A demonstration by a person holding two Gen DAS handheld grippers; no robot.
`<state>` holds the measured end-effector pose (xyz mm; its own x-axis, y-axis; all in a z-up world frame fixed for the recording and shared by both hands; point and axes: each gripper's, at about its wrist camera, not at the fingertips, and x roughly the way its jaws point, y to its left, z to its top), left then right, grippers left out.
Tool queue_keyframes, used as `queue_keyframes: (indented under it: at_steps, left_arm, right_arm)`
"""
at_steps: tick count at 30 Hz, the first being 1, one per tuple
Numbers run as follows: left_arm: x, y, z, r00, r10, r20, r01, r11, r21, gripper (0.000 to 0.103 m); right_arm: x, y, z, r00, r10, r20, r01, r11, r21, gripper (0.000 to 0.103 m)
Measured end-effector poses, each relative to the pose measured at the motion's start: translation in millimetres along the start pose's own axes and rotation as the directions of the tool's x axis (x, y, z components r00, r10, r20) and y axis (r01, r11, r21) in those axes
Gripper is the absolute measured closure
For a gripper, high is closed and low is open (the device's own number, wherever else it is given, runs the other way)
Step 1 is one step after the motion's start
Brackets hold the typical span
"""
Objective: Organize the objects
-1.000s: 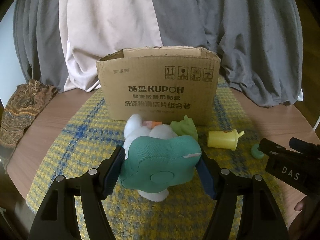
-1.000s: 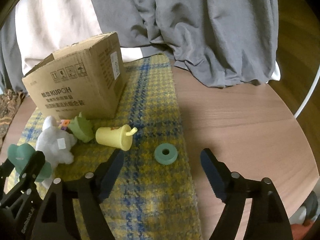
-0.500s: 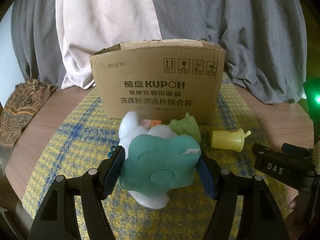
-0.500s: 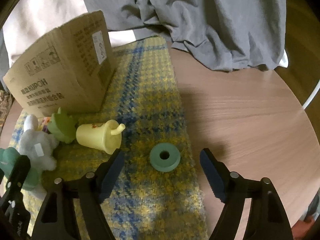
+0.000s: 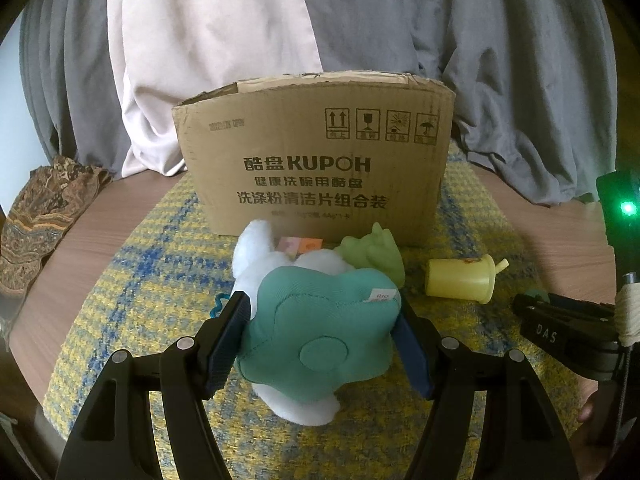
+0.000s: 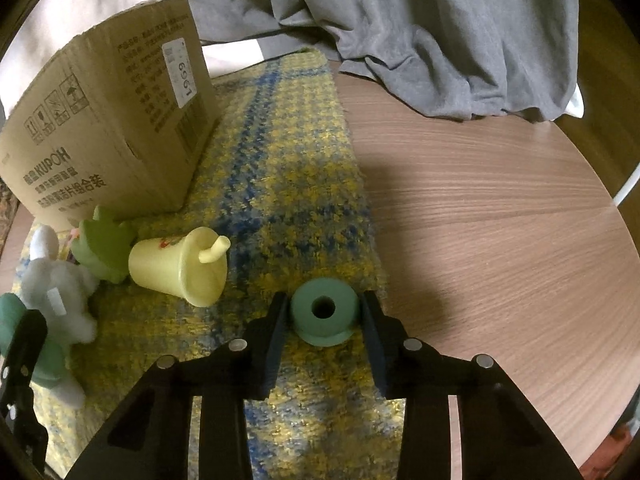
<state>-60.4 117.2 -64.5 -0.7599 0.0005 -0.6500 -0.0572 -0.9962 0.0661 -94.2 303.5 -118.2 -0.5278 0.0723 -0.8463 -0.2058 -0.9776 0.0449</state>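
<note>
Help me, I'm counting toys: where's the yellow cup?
The yellow cup lies on its side on the plaid cloth, between the light green toy and the green ring, before the cardboard box.

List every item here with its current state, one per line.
cardboard box: upright, top open.
plush toy: clamped in left gripper.
green ring: flat on mat, between right gripper fingers.
yellow cup: on its side.
light green toy: against the box.

The printed brown cardboard box [image 6: 108, 128] is the landmark. A pale green spiky toy [image 6: 105, 245] and a yellow plastic cup lying sideways [image 6: 182, 266] crowd its near face. The bare wooden tabletop [image 6: 492, 216] on its right is open.
</note>
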Motion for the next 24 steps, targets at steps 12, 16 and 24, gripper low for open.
queue_keyframes:
  at_steps: [12,16,24]
  left_arm:
    - [-6.7,2.0,1.6,1.0,-0.008,0.004,0.008,1.0,-0.01,0.034]
    - [-15.8,6.6,4.1,1.0,-0.01,0.018,0.01,1.0,-0.018,0.034]
    - [-40.5,14.4,13.1,0.998,-0.016,0.056,0.018,0.999,-0.029,0.034]
  right_arm:
    - [-23.9,0.6,-2.0,0.999,-0.005,0.053,0.006,1.0,-0.01,0.067]
    - [-39.4,2.0,-3.1,0.997,-0.001,0.078,0.002,1.0,-0.015,0.067]
    - [-74.3,6.2,-1.4,0.99,0.007,0.139,-0.003,1.0,-0.031,0.067]
